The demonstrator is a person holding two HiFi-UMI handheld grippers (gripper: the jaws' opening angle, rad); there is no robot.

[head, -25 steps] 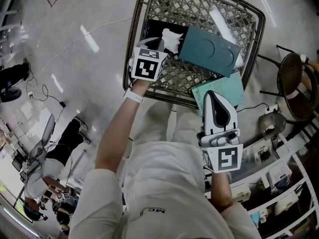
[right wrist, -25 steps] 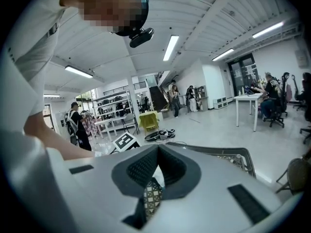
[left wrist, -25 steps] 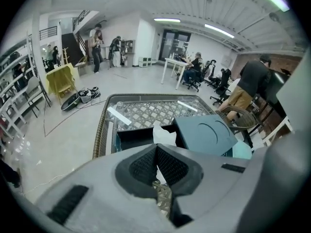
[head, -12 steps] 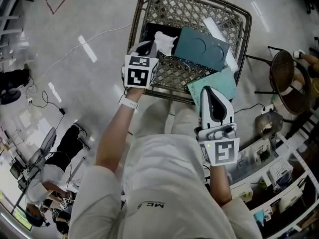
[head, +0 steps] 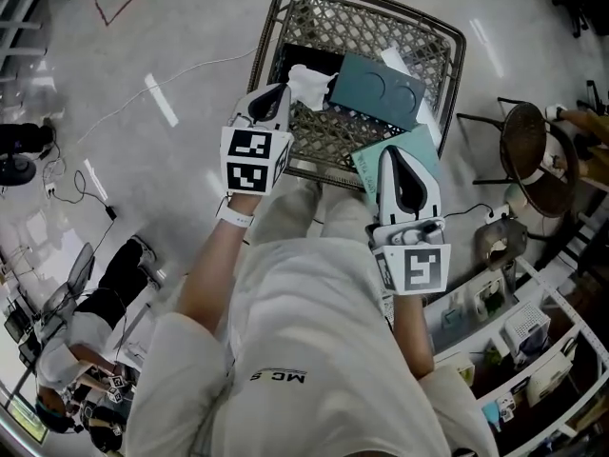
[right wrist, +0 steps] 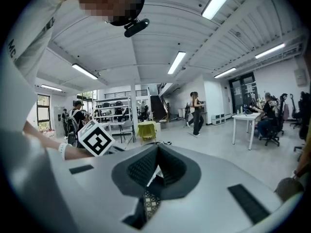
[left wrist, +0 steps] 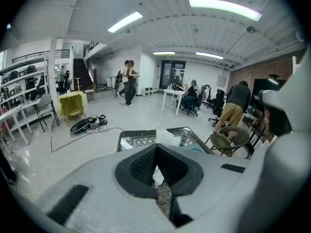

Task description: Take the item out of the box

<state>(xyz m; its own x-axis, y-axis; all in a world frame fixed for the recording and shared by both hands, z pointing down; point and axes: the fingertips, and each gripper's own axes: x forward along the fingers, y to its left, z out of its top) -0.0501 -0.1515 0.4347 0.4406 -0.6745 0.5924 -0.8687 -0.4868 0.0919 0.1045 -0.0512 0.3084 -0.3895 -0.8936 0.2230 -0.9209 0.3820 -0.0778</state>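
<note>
Left tongs (head: 275,101) are clenched on crumpled white paper (head: 310,82), which is at the edge of the open black box (head: 295,57). Right tongs (head: 398,155) are clenched on nothing, over a flat pale-teal sheet (head: 423,143). A dark-teal lid (head: 381,89) with two embossed circles lies on the woven-lattice table (head: 366,27). Since a second ago, the left tongs have drawn back toward the table's near rim.

Open-plan office-workshop: desks (left wrist: 171,97), shelving (left wrist: 18,98), ceiling strip lights (left wrist: 224,7).
</note>
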